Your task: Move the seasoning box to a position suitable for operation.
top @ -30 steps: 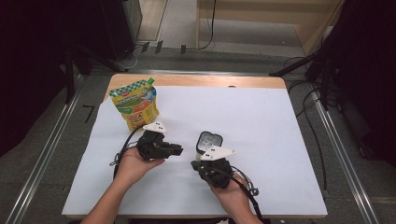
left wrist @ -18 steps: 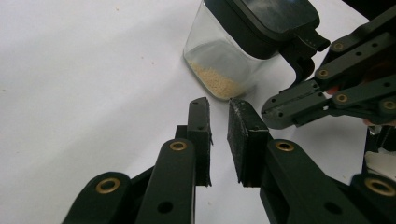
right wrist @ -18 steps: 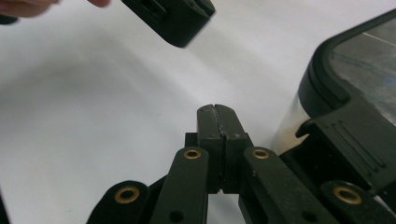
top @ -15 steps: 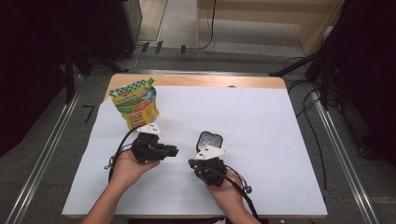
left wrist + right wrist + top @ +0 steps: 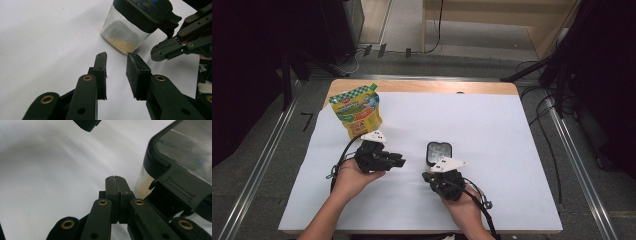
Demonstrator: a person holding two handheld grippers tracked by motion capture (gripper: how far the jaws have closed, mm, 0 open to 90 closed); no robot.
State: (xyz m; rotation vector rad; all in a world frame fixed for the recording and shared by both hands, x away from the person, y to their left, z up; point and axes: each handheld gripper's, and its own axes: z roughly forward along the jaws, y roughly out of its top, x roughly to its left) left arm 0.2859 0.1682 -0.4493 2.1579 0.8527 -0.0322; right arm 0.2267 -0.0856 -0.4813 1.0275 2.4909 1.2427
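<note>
**Left gripper opens toward the lidded jar**

The clear jar (image 5: 439, 152) with the black lid stands upright on the white-covered bench (image 5: 512, 150), near the middle, with a thin layer of pale grains at its bottom. The left gripper (image 5: 398, 161) sits just left of it, pointing at it; its jaws have just been opening and now stand partly apart with nothing between them, the jar close ahead of the pads (image 5: 136, 72) but not touched. The right gripper (image 5: 116, 180) rests at the jar's near side, beside the lid's latch, its jaws pressed together on nothing. Compared with a second ago, both hands sit much where they were; only the left jaws have widened. That reads as preparation to take the jar's body from the left, possibly to steady it. The yellow-and-green pouch (image 5: 357, 110) stands at the far left, well apart.
</note>
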